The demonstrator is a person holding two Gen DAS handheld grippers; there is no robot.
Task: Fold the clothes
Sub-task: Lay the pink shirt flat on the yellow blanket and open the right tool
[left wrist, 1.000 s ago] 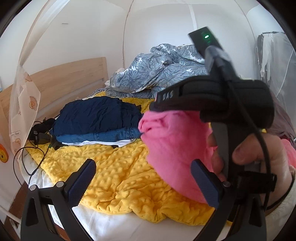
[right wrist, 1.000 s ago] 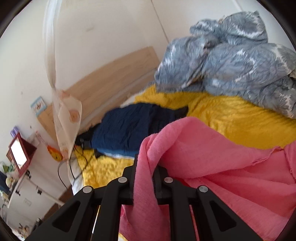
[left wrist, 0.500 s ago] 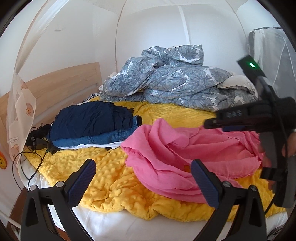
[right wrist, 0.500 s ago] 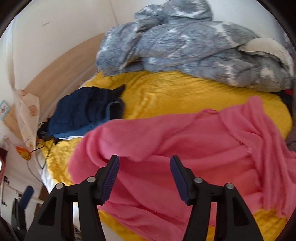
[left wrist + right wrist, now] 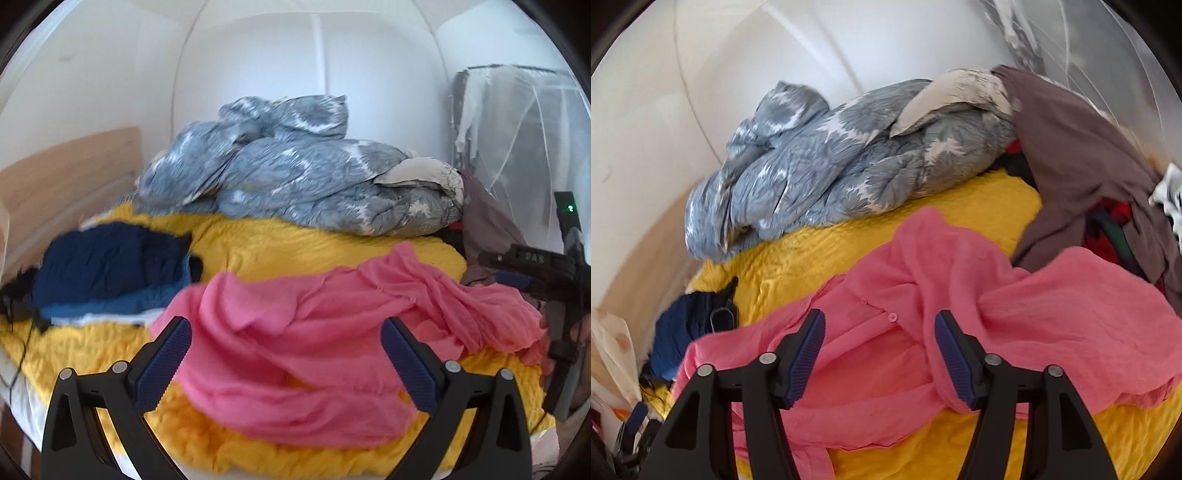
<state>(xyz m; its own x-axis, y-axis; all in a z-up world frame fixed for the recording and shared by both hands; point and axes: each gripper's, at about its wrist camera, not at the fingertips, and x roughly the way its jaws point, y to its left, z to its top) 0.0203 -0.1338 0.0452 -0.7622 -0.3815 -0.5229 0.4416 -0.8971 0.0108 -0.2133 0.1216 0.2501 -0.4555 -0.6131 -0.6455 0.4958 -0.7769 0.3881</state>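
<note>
Pink shirt [image 5: 314,332] lies crumpled on the yellow blanket [image 5: 295,251], mid-bed, button strip facing up. Its left edge sits just beside the folded stack of navy and denim clothes [image 5: 110,269]; right edge runs up against a brown garment [image 5: 1082,166]. Grey duvet [image 5: 295,177] is heaped behind w/ bare yellow between. Left gripper [image 5: 288,362] is spread wide, nothing in it. Right gripper [image 5: 879,350] jaws are opening, pads clear of the fabric.
</note>
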